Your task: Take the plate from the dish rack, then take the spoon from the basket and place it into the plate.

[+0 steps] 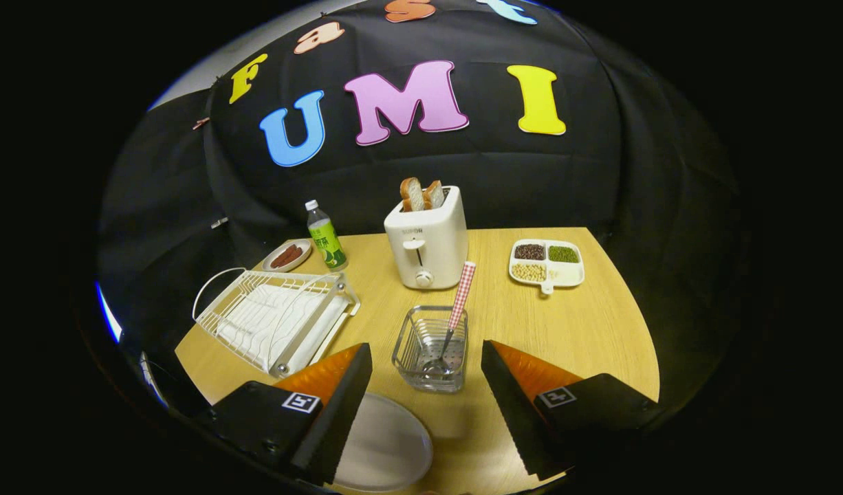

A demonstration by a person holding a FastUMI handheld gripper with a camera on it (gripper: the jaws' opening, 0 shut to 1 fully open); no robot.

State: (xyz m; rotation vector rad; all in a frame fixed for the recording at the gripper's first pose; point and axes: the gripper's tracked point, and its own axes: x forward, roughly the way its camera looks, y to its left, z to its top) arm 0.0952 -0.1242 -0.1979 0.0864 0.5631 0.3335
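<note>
Now, gripper view:
Gripper (426,361): fingers spread wide, holding nothing, above the table (586,330).
Plate (387,443): flat on the table, partly under the left finger, out of the rack (274,320).
Basket (432,347): clear, between the fingertips and just ahead of them.
Spoon (456,309): stands in the basket, checked handle leaning up toward the toaster (427,244).
Rack: no dishes in it, left of the basket.
Beyond: bottle (325,237), small dish (288,256), divided tray (546,262).
</note>
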